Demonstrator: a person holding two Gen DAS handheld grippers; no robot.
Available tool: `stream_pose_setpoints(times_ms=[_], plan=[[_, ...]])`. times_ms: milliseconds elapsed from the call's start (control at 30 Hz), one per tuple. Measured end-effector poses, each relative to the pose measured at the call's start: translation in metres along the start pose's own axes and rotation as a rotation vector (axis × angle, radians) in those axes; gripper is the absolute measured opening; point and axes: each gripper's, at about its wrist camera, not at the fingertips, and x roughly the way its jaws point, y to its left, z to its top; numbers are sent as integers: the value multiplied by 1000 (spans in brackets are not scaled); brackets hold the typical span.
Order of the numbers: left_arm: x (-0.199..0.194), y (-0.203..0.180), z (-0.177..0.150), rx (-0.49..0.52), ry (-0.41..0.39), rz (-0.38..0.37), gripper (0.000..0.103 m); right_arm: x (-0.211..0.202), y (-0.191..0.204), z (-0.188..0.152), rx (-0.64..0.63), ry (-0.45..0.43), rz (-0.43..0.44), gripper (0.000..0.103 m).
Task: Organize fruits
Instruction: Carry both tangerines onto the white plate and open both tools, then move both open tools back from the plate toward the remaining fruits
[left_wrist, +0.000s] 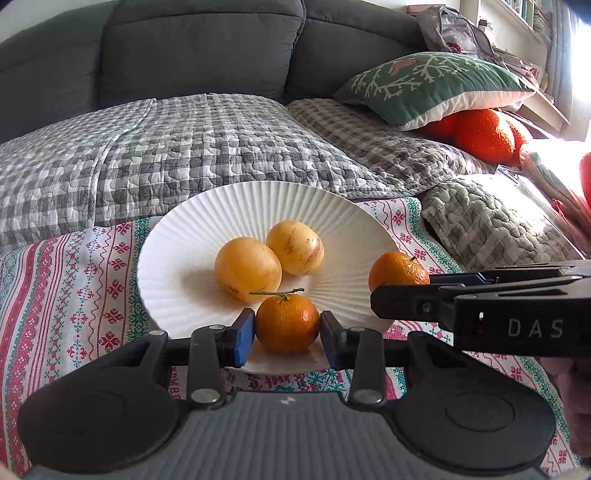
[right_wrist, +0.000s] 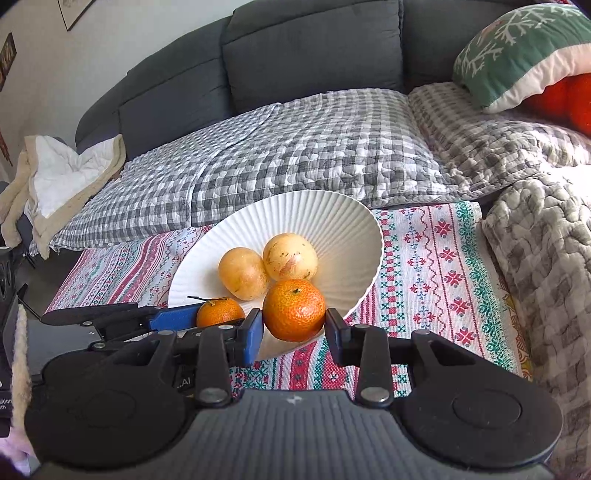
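Note:
A white ribbed plate (left_wrist: 207, 221) (right_wrist: 332, 221) on a patterned cloth holds two yellow fruits (left_wrist: 247, 269) (left_wrist: 295, 242) (right_wrist: 242, 273) (right_wrist: 290, 256). My left gripper (left_wrist: 287, 325) is shut on a stemmed tangerine (left_wrist: 287, 323) over the plate's near rim; it also shows in the right wrist view (right_wrist: 219, 312). My right gripper (right_wrist: 294, 319) is shut on a second tangerine (right_wrist: 294, 310) at the plate's right edge; that tangerine shows in the left wrist view (left_wrist: 397, 271) in the right gripper (left_wrist: 402, 291).
The patterned cloth (right_wrist: 436, 266) covers a low table in front of a grey sofa (right_wrist: 314, 48) with a checked quilt (left_wrist: 184, 147). A green cushion (left_wrist: 432, 85) and orange round things (left_wrist: 484, 134) lie at the right. A beige blanket (right_wrist: 62, 173) lies far left.

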Motion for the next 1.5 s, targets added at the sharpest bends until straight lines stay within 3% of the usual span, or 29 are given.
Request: stream_pose_setpoints(times_ms=[133,167,333,400,800,1100,1500], plan=[[-2,2,0,-2,-8,-3,44,-2,1,1,14,-7,5,38],[-4,2,0,0,-9,-4,48,-4,0,2,20,-11,11,45],[-16,4,-4,13,-17,3,66,-11,1,4,21,-23,18,54],[-22,5,-6,14,-20,7,73,-13,3,2,10,-22,6,63],[-70,13,-32,30,5,49,95,-42,16,-11,-70,-22,-40,88],[-109,24,-57,7,3,38,98,-65,27,-28,-111,-46,-27,102],[-130,36,-102,8,54,5,98,-74,36,-65,-138,-34,-29,102]])
